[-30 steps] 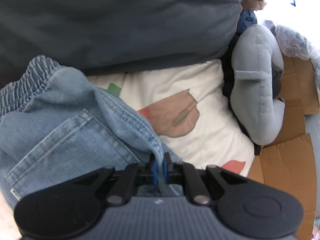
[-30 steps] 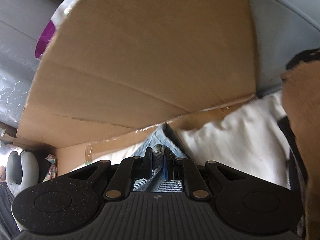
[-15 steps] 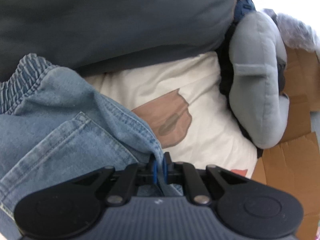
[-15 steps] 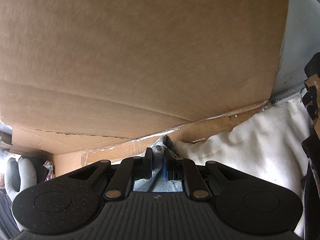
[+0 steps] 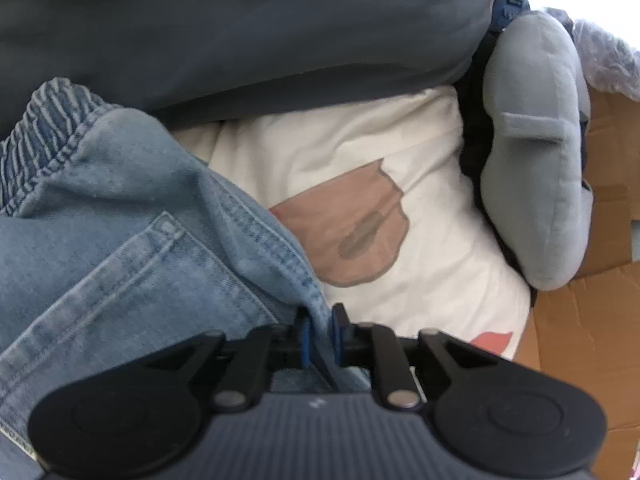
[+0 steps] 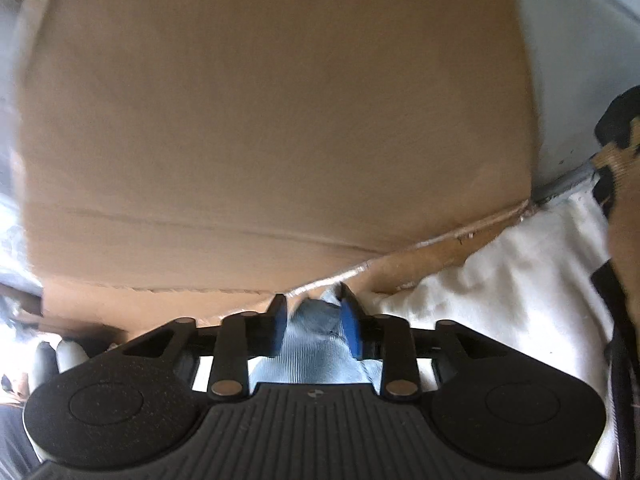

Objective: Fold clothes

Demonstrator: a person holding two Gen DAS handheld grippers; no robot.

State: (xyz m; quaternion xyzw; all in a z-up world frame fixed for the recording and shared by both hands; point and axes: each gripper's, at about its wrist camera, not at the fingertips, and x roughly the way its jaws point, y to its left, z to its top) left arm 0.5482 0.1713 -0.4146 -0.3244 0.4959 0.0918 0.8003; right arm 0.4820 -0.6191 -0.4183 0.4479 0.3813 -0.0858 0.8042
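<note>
- Since half a second ago: the right gripper [image 6: 316, 320] has spread its fingers; they were pinched tight on denim, now there is a clear gap, with light blue denim jeans fabric [image 6: 316, 344] lying loose between the blue pads [image 6: 352, 330]. Whether a pad touches the cloth cannot be told; the view is blurred.
- The left wrist view has shifted only slightly; the brown print on the sheet sits a bit further right in frame.
- The left gripper [image 5: 319, 334] is pressed together, pinching a stitched seam edge of the light blue denim jeans [image 5: 120, 248].
- Jeans location: spread over the left of the left wrist view, elastic ruched waistband [image 5: 44, 136] at upper left, patch pocket [image 5: 132, 280] below it, lying on a white bed sheet with brown and red prints [image 5: 432, 184].
- A dark grey pillow [image 5: 240, 28] runs across the top, touching the waistband and overlapping the sheet.
- A grey plush neck pillow [image 5: 536, 160] sits at the sheet's right edge, with flattened brown cardboard [image 5: 580, 320] beside and below it.
- Right wrist view: a large brown cardboard panel [image 6: 272, 120] fills most of the frame just past the fingertips; the white sheet [image 6: 520, 288] lies at lower right.
</note>
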